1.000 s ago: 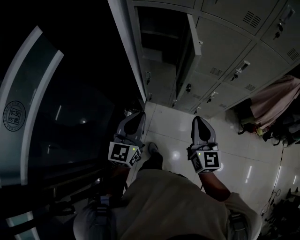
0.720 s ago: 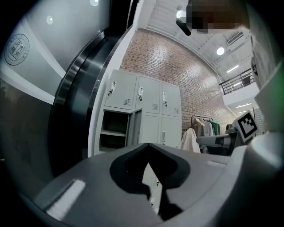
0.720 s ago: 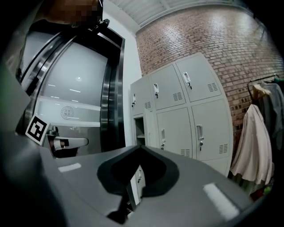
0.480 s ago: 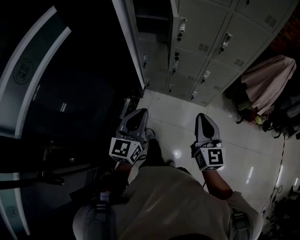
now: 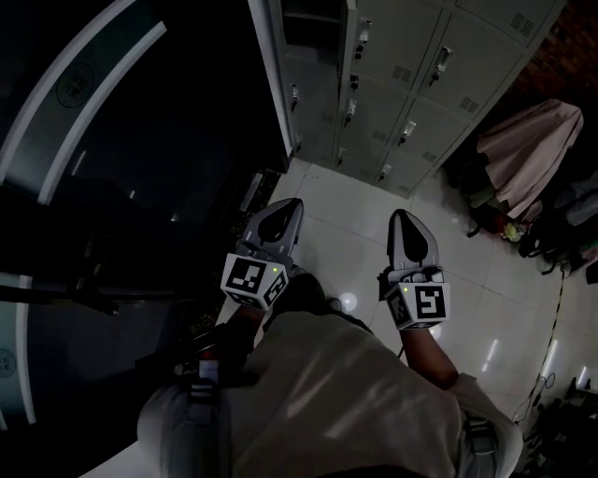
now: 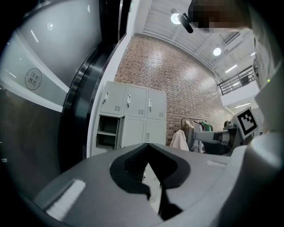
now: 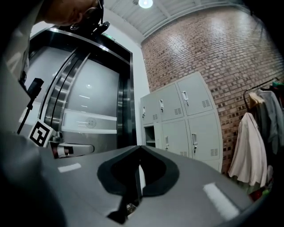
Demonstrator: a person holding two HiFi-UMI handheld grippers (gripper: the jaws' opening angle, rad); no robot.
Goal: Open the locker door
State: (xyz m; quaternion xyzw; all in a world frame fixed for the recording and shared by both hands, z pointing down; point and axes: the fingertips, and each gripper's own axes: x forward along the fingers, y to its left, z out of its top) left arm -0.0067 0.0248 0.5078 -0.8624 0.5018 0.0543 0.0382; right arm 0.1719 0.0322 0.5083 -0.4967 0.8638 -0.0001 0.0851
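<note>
A: Where do we find the locker door point(image 5: 347, 28)?

B: At the left end of the locker bank point(image 5: 439, 103), up at the top edge of our head view. It stands swung out from the leftmost column, nearly edge-on to us. Beside it we see the open compartment point(image 6: 108, 133) with a shelf inside.

A: Are we touching it?

B: No. We hold both tools low in front of our body, over the pale tiled floor point(image 5: 346, 210), well apart from the lockers.

A: How does our left gripper point(image 5: 290, 207) stand?

B: Its jaws are narrowly apart with nothing between them; we see only floor through the slit.

A: And our right gripper point(image 5: 404, 219)?

B: Its jaws are together, pads meeting, and it is empty.

A: What else do we have around us?

B: The other locker doors look closed, each with a small handle. To the left of the bank runs a dark curved glass wall point(image 5: 103, 84) with a pale band and a round emblem. Behind the lockers rises a brick wall point(image 6: 177, 75). Past the bank's right end a pale garment point(image 5: 528, 140) hangs on a rack, with darker things heaped on the floor below it.
</note>
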